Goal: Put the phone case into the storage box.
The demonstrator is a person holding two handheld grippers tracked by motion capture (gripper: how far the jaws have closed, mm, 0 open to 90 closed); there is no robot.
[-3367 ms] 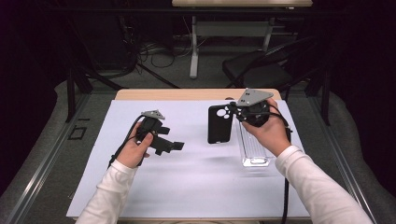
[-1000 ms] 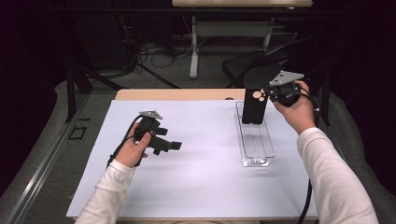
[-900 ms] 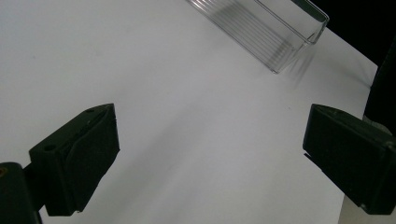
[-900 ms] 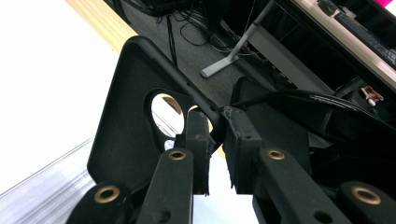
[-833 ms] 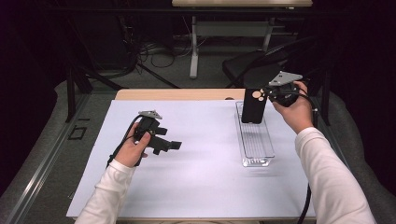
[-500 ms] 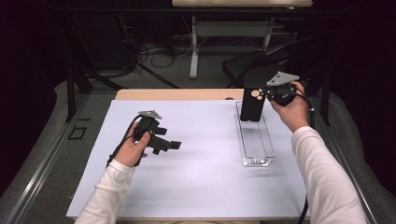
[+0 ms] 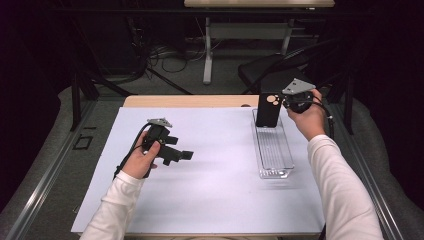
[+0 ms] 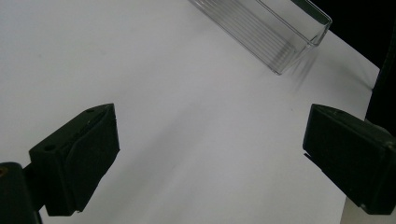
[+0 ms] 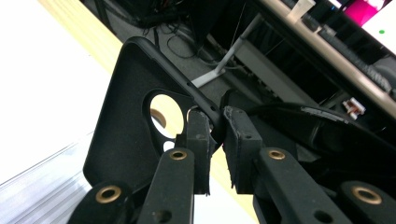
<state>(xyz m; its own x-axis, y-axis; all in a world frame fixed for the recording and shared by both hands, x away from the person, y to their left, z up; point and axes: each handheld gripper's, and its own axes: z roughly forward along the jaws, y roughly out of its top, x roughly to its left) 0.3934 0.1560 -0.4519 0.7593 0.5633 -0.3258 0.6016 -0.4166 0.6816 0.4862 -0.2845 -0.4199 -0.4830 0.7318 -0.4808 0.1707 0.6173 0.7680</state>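
Phone case (image 7: pixel 268 110) pinched upright by right gripper (image 7: pixel 286 102) fingers, poised for lowering into clear tray (image 7: pixel 273 150); left gripper (image 7: pixel 184 155) fingers open, idle.

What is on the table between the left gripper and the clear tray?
Nothing. In the high view, only bare white paper lies between the left gripper and the clear tray. The left gripper view shows the same.

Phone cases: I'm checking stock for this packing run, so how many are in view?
1. The black phone case hangs upright from the right gripper, which is shut on its edge, above the far end of the clear tray. None looks hidden.
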